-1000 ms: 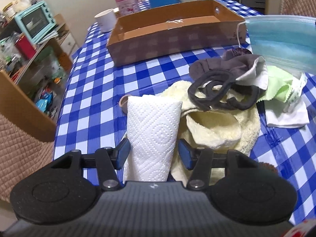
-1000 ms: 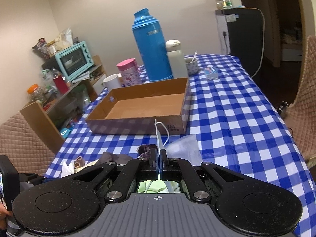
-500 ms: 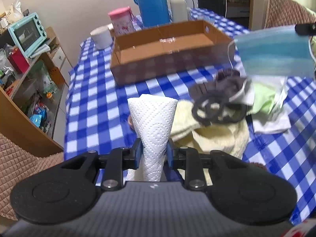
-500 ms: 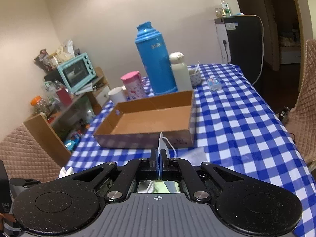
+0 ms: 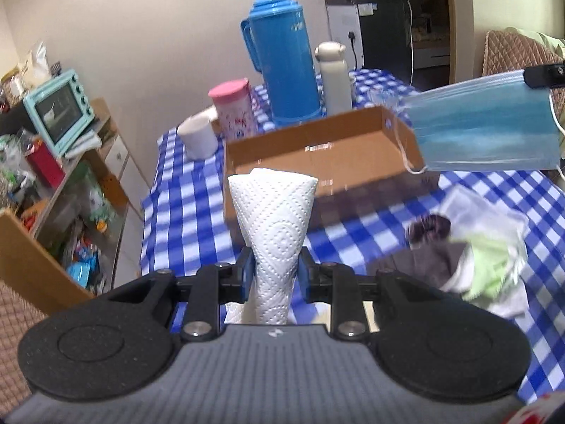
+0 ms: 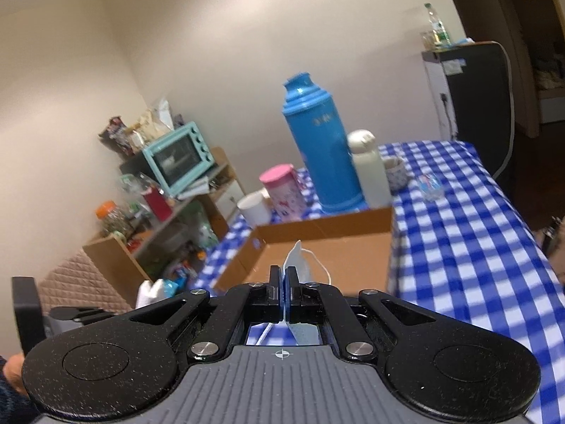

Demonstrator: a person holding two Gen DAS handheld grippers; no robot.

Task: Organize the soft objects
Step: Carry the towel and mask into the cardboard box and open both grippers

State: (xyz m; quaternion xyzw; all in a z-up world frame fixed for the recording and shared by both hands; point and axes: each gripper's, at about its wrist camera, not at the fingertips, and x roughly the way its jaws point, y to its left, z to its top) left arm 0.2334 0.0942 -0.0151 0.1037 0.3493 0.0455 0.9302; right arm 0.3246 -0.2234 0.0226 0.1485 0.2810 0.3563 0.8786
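My left gripper [image 5: 273, 271] is shut on a folded white paper towel [image 5: 273, 219], which stands up between its blue pads above the table. A blue face mask [image 5: 483, 130] hangs in the air at the right of the left wrist view, pinched at its top corner by my right gripper [image 6: 285, 284]. In the right wrist view only the mask's white edge and ear loop [image 6: 300, 259] show past the shut pads. An open cardboard box [image 5: 317, 157] lies ahead on the checked tablecloth. A pile of soft cloths [image 5: 469, 258], dark, white and green, lies at the right.
Behind the box stand a blue thermos [image 5: 282, 56], a white bottle [image 5: 333, 74], a pink cup [image 5: 233, 109] and a white mug [image 5: 197, 139]. A shelf with a teal toaster oven [image 5: 58, 109] is left of the table. A quilted chair [image 5: 519, 56] stands far right.
The left gripper closed on the paper towel and lifted it off the yellow cloth. Both grippers rose, and the mask went up with the right one toward the box.
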